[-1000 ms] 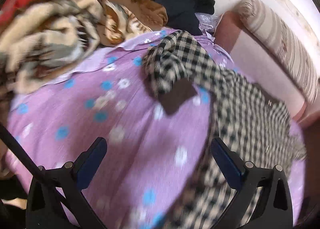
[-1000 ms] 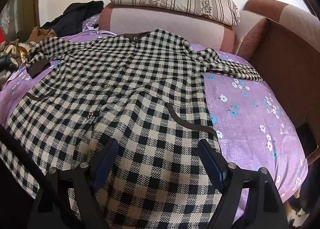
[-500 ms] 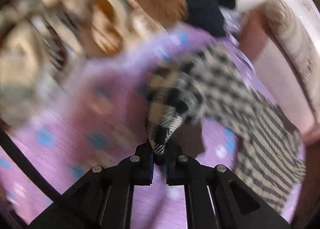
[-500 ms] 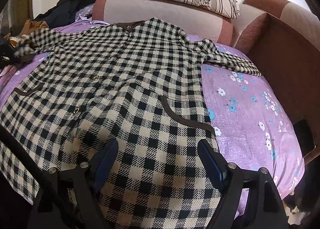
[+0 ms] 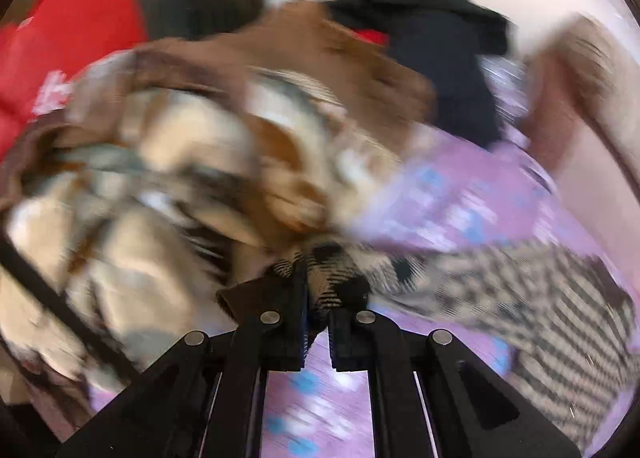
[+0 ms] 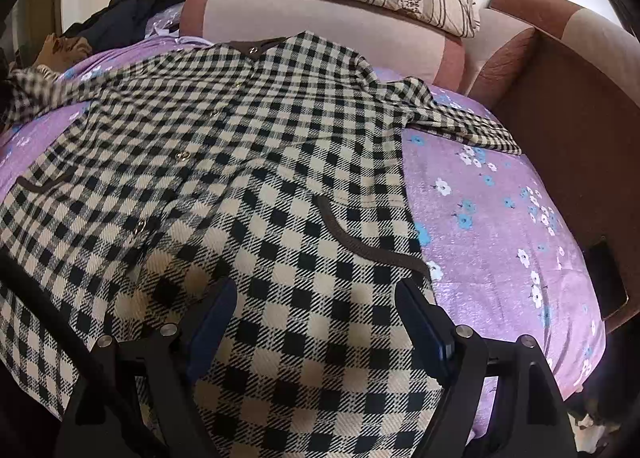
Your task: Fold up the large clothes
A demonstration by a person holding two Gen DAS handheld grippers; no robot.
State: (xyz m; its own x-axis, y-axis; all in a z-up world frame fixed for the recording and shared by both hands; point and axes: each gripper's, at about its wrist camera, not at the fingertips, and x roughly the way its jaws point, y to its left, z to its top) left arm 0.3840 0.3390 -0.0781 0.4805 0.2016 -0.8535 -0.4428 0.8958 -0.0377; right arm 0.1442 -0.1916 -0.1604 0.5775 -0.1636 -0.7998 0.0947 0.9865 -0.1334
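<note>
**Sleeve cuff pinched thin; grip could slip as the sleeve is drawn out**

Checked coat [image 6: 248, 162] lies face up, spread across the purple flowered bedcover [image 6: 500, 226], collar toward the sofa back. Far sleeve trails off toward the brown armrest [image 6: 560, 130]; near sleeve runs out toward the heap of loose clothes [image 5: 168, 162] at the bed's edge.

Left gripper [image 5: 318, 298]: jaws closed almost fully, clamped on the sleeve end [image 5: 328, 278] of the coat, brown cuff band bunched to one side of the fingers. View is heavily smeared by motion, so how deep the cloth sits in the jaws cannot be told.

Right gripper [image 6: 320, 322]: jaws wide apart, holding nothing, hanging just above the lower front of the coat near the brown-trimmed pocket [image 6: 368, 246].

Risks, as judged from here:
- Grip looks to be on the cuff's edge only. A thick woven cloth pulled fast may slide out, dropping the sleeve crumpled.
- The held sleeve is close to the heap of loose clothes. A sweep that way could snag or drag another garment onto the coat.
- Nothing pins the coat's body. A hard pull on the sleeve may skew the whole garment on the slick bedcover and spoil the flat lay needed for a clean fold.
- Far sleeve is twisted; folding over it uncorrected would leave a lump.
</note>
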